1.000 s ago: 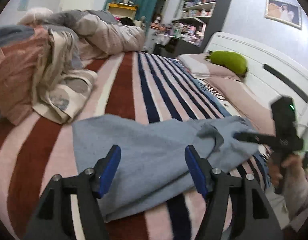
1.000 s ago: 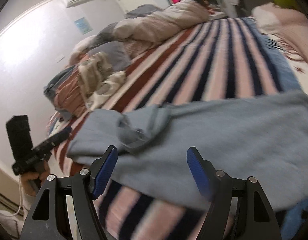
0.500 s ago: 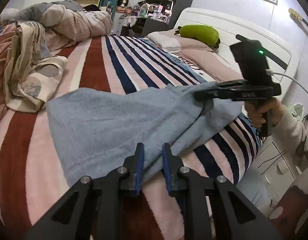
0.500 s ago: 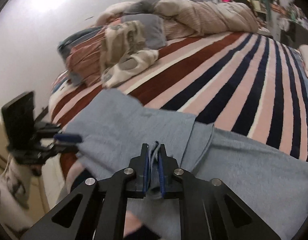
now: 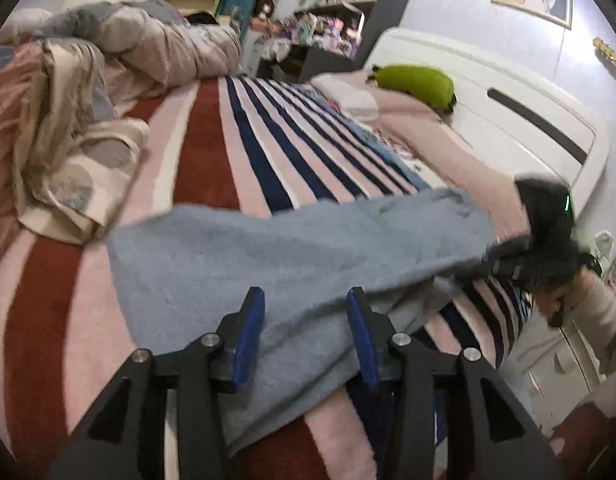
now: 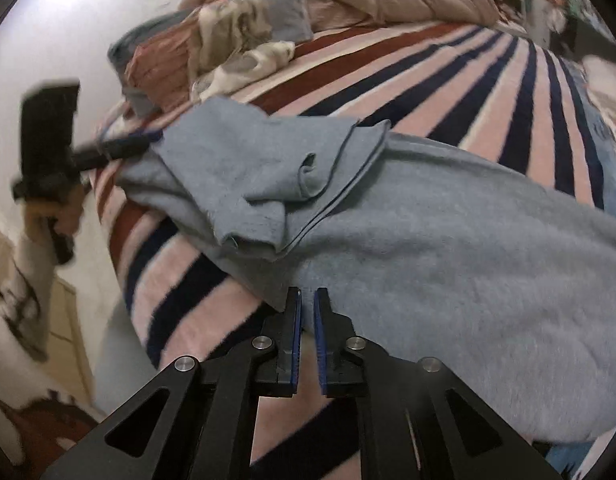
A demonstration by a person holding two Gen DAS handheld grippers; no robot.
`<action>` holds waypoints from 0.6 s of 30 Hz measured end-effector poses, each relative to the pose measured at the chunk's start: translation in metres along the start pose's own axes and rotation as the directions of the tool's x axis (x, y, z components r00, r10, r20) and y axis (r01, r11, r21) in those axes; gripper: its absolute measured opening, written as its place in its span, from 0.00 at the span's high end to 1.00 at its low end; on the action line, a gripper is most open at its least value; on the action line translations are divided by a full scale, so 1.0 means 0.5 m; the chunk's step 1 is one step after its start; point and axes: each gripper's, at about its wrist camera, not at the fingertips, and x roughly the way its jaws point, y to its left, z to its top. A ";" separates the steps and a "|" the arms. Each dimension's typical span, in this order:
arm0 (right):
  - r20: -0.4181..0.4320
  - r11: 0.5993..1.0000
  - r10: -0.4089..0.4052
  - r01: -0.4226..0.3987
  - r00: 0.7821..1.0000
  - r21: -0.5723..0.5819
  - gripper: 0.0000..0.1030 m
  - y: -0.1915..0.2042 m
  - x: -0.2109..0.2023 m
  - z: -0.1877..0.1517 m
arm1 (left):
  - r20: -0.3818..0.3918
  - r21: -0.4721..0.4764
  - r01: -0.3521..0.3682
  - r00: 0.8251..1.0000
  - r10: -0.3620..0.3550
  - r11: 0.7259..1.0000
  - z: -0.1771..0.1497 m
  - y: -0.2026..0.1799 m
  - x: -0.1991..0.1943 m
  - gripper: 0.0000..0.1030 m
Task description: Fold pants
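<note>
The light blue pants (image 5: 292,256) lie across the striped blanket (image 5: 244,148) near the bed's front edge. My left gripper (image 5: 306,320) is open, its blue pads (image 5: 248,340) on either side of the near edge of the fabric. In the right wrist view the pants (image 6: 447,240) show a folded-over, bunched part at the left. My right gripper (image 6: 306,312) is shut on the near edge of the pants. The right gripper also shows, blurred, at the right of the left wrist view (image 5: 503,260); the left gripper shows at the left of the right wrist view (image 6: 148,140).
A heap of bedding and clothes (image 5: 68,128) lies on the far left of the bed. Pillows and a green cushion (image 5: 415,84) lie by the white headboard (image 5: 507,100). Shelves (image 5: 331,8) stand beyond the bed. The bed edge drops off close in front.
My left gripper was open, shut half a second ago, and has opened again over the fabric edge. My right gripper shut on the pants and stays shut. A fold now lies bunched on the pants.
</note>
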 end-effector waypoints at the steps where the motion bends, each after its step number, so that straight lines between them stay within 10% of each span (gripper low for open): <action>1: 0.037 1.000 0.010 -0.010 0.999 0.010 0.88 -0.003 -0.018 0.010 | -0.013 0.004 0.010 1.000 -0.010 1.000 -0.006 -0.003 0.005 0.67; 3: 0.126 1.000 0.015 -0.017 0.992 0.013 0.62 -0.004 -0.052 0.036 | -0.033 0.021 0.011 0.999 -0.010 1.000 -0.021 -0.011 0.009 0.67; 7: 0.176 0.999 -0.011 0.019 0.984 -0.044 0.57 0.016 -0.047 0.102 | -0.051 0.021 0.044 0.998 -0.042 0.999 -0.042 -0.019 0.004 0.68; 13: -0.044 0.972 0.054 -0.062 0.998 -0.225 0.38 0.069 0.111 0.164 | -0.055 0.029 0.067 0.996 -0.065 0.997 -0.051 -0.027 -0.007 0.67; 16: -0.115 0.944 0.048 -0.083 0.992 -0.319 0.40 0.097 0.154 0.156 | -0.056 0.035 0.079 0.995 -0.077 0.996 -0.050 -0.032 -0.017 0.67; 18: -0.128 0.926 0.057 -0.101 0.990 -0.363 0.68 0.109 0.150 0.145 | -0.049 0.043 0.087 0.995 -0.084 0.995 -0.047 -0.037 -0.030 0.67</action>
